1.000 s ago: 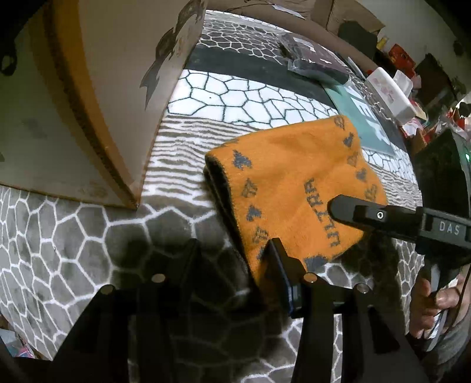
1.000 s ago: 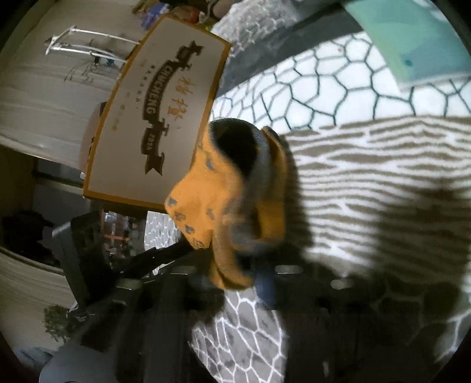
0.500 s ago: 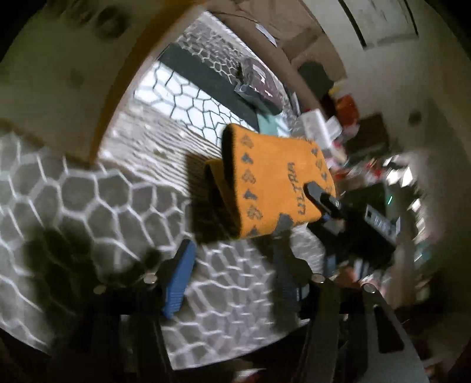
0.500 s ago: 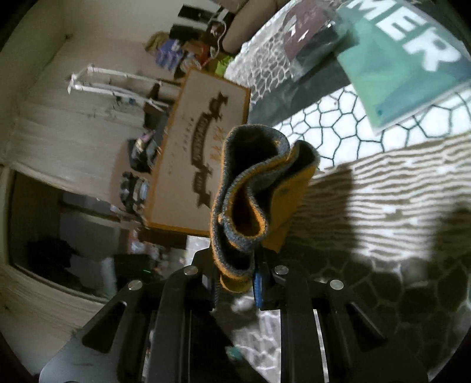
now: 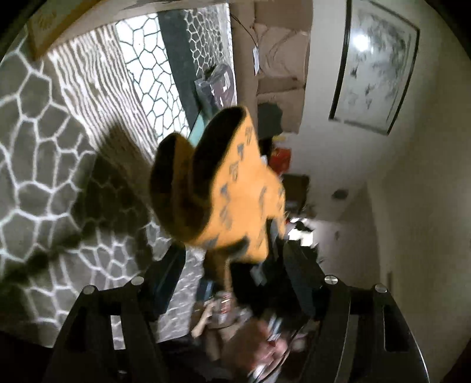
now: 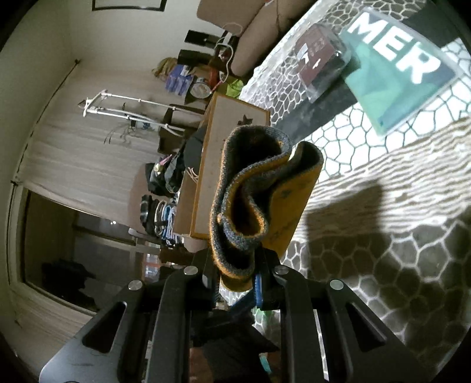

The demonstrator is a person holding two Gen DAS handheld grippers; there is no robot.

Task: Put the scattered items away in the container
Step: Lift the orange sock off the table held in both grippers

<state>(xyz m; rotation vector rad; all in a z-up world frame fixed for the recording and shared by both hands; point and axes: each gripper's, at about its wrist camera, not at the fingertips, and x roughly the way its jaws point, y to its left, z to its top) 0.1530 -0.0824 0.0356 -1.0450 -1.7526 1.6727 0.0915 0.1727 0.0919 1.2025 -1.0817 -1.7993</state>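
An orange knit hat [image 6: 259, 188] with a grey lining and dark markings hangs folded above the patterned blanket [image 6: 382, 235]. My right gripper [image 6: 235, 274] is shut on its lower edge. In the left wrist view the same hat [image 5: 223, 188] floats in mid-frame, blurred. My left gripper [image 5: 232, 277] sits below it with its jaws opening. The hat's lower tip hangs in front of the gap and neither pad touches it. The cardboard box [image 6: 223, 141] with orange trim stands behind the hat, and one corner of that box [image 5: 44, 23] shows at the upper left.
A green packet [image 6: 397, 67] printed "MER" and a dark wrapped packet [image 6: 321, 56] lie further back on the blanket. A person's hand [image 5: 259, 338] shows blurred below the hat. A white garment stand [image 6: 117, 103] and piled clothes are by the wall.
The right gripper has lifted the hat off the blanket, and it now hangs folded in the air. The left jaws have spread wider and come off the hat's edge. The left view has rolled.
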